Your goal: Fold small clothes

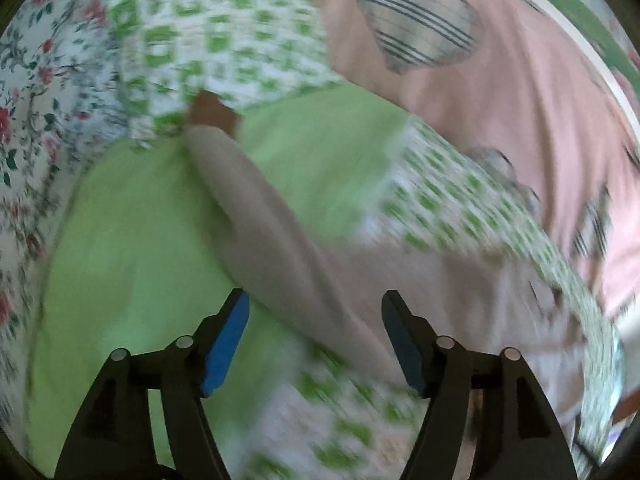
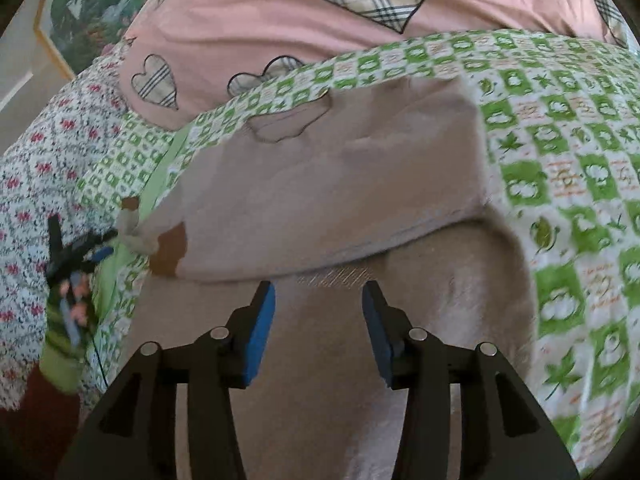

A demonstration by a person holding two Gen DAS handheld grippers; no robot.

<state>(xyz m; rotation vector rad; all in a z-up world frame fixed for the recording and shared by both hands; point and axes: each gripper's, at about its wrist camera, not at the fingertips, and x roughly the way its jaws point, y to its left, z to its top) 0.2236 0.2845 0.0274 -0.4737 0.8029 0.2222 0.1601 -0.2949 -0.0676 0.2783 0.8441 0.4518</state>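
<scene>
On green quilt [image 2: 560,168] below pink pillow [image 2: 256,20]: beige garment [image 2: 340,176], half folded. Left gripper [image 1: 316,334] and right gripper [image 2: 319,326] wide open, empty, above garment. Risk: loose sleeve [image 1: 256,200] sliding, undoing fold.

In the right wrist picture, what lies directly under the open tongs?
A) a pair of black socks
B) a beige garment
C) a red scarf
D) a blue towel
B: in the right wrist view the right tongs stand open over a beige garment that lies spread on the green-and-white patterned cloth.
</scene>
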